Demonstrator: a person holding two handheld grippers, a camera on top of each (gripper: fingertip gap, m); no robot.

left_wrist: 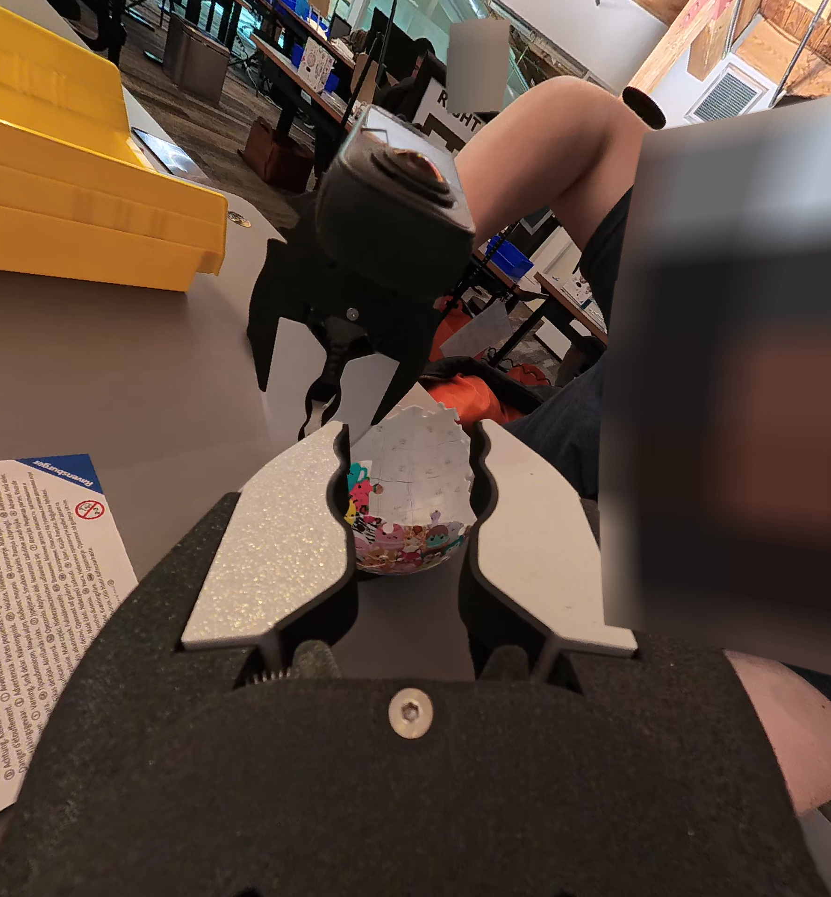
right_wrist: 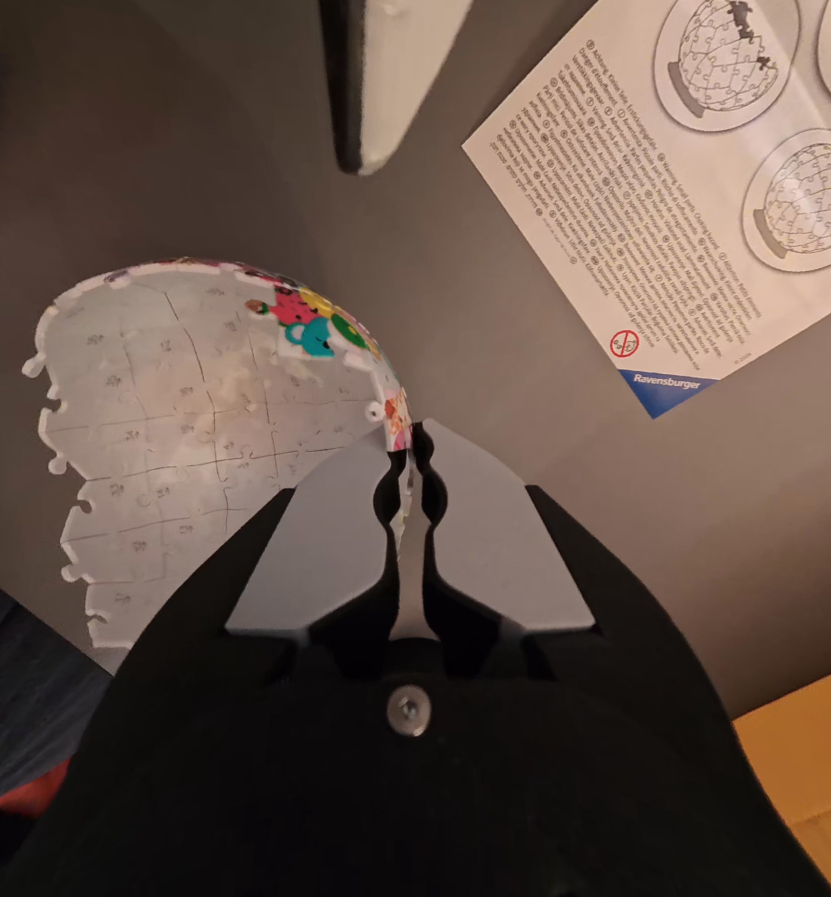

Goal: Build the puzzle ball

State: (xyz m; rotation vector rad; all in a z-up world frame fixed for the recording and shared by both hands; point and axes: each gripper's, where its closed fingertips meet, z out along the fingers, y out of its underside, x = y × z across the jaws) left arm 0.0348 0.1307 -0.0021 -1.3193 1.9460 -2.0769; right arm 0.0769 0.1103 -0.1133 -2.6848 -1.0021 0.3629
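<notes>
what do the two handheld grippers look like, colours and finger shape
Both match: the left gripper and right gripper have a grainy black body, one silver hex screw at centre, and pale grey tapering fingers with wavy black inner pads. No cables are visible.

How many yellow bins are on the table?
1 for sure: the yellow bin sits at the far left of the table in the left wrist view. The right wrist view shows a yellow corner at its lower right, maybe the same bin.
</notes>
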